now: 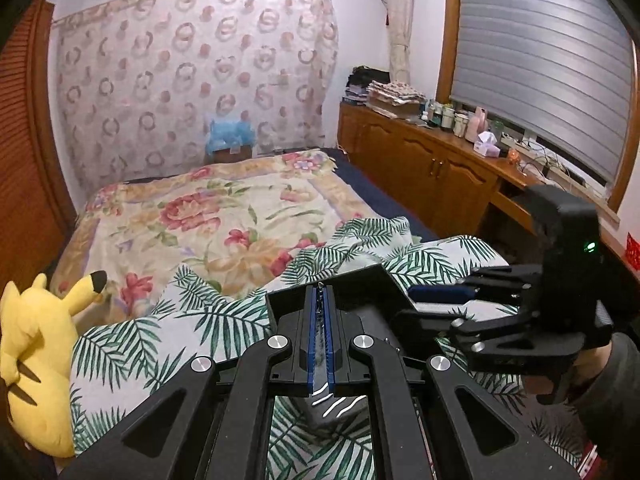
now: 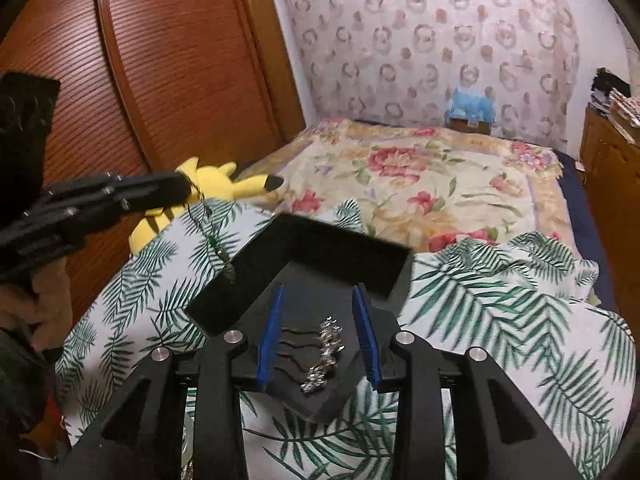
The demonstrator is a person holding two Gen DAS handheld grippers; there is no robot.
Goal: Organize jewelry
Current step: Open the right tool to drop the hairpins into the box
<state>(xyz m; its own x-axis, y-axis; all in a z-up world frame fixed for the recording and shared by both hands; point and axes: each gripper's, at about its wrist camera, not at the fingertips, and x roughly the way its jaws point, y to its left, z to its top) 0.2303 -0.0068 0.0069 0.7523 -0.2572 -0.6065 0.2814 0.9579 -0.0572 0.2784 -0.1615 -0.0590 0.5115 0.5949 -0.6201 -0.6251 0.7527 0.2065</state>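
- The left gripper [image 2: 184, 190] is pinched tight on the top of a thin chain [image 2: 218, 244]. You can see it at the left of the right wrist view.
- The chain hangs down from it in a slanting line, toward the middle of the frame. Its bottom end is just at the near left edge of the black box [image 2: 320, 264].
- The black box sits open on the leafy blanket [image 2: 500, 312] on the bed. It is in the middle of the right wrist view.
- A sparkly silver chain [image 2: 326, 354] already lies on the box's flat black part, low in the frame. It runs long-ways, pointing away from the camera.
- The right gripper [image 2: 318, 336] is wide open and holds nothing. The silver chain lies between its blue fingers [image 2: 270, 336], maybe a bit below them; it is hard to tell.
- The left gripper is the one with the chain, so I think it only needs to go a little to the right and down to lay it in the box.
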